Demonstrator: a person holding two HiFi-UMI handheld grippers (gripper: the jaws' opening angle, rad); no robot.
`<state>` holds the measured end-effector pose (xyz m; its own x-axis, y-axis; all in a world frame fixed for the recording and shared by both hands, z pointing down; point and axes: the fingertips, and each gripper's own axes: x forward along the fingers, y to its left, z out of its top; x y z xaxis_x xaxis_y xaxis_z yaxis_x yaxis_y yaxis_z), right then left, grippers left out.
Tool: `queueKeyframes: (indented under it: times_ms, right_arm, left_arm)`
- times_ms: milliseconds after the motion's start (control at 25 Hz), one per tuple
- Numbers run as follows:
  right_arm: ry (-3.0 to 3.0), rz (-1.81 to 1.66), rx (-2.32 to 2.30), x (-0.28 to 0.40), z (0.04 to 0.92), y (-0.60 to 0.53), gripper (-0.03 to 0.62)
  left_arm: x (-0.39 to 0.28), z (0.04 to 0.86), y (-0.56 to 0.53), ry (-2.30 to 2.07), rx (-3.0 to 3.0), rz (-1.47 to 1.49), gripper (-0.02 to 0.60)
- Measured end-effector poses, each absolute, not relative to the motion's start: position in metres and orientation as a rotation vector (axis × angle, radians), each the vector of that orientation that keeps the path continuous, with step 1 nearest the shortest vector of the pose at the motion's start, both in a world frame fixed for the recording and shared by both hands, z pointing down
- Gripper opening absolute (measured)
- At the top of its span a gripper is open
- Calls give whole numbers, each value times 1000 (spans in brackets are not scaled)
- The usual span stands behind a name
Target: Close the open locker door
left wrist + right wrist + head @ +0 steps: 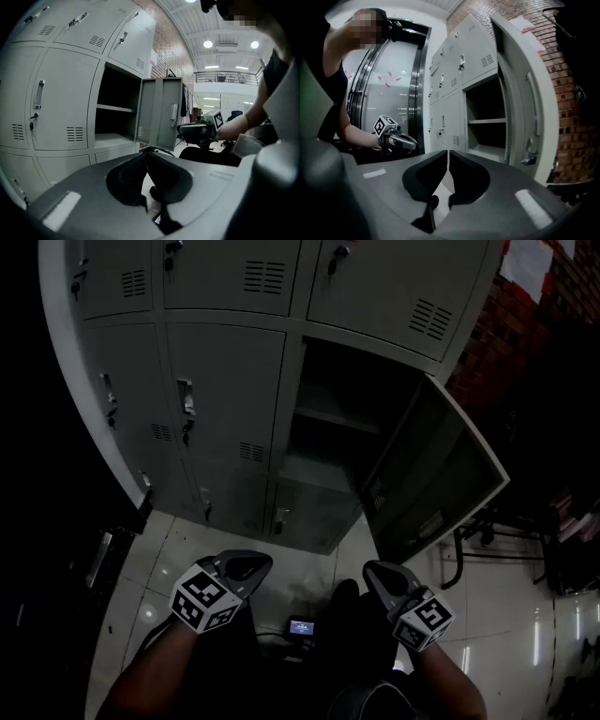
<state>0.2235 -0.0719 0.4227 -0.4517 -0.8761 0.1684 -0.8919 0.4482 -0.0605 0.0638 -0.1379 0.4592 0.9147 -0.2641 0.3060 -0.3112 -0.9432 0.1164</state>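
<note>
A bank of grey lockers (216,381) stands in front of me. One middle locker (337,418) is open, dark inside, with a shelf (115,108). Its door (436,474) swings out to the right, and shows edge-on in the left gripper view (161,119) and close at the right of the right gripper view (525,93). Both grippers hang low over the floor, well short of the door. My left gripper (246,568) (146,154) is shut and holds nothing. The right gripper (380,576) (448,152) is likewise shut with nothing between its jaws.
A red brick wall (525,334) adjoins the lockers on the right. A black metal chair frame (487,540) stands beyond the open door. On the pale tiled floor (309,568) between my arms lies a small device with a lit screen (301,627).
</note>
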Motion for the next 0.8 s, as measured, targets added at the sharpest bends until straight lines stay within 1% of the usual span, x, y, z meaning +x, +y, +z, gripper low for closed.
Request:
queueKeyframes:
  times_ms: [200,400,520,600,680,800]
  right_arm:
    - [-2564,199,1700,249,395,-51,51]
    - [-2447,169,1884,306,381,-32,99]
    - [-2440,163,1919,335,372,-37,177]
    - [-2507,144,1896,337,357,-47,223]
    - [-2557,129,1870,337,347,-59,244]
    - [-2556,138,1825,343,351,-73,244]
  left_arm:
    - [62,459,-139,-452,2912,431,12]
    - [63,459,-139,-449,2916,438,12]
    - [64,460,-139,-452,2916,446,12]
    - [65,461,-139,-453,2918,450,12]
    - [66,461,-138,-453,2920,455,12]
    - [68,461,-138,-454,2918,458,12]
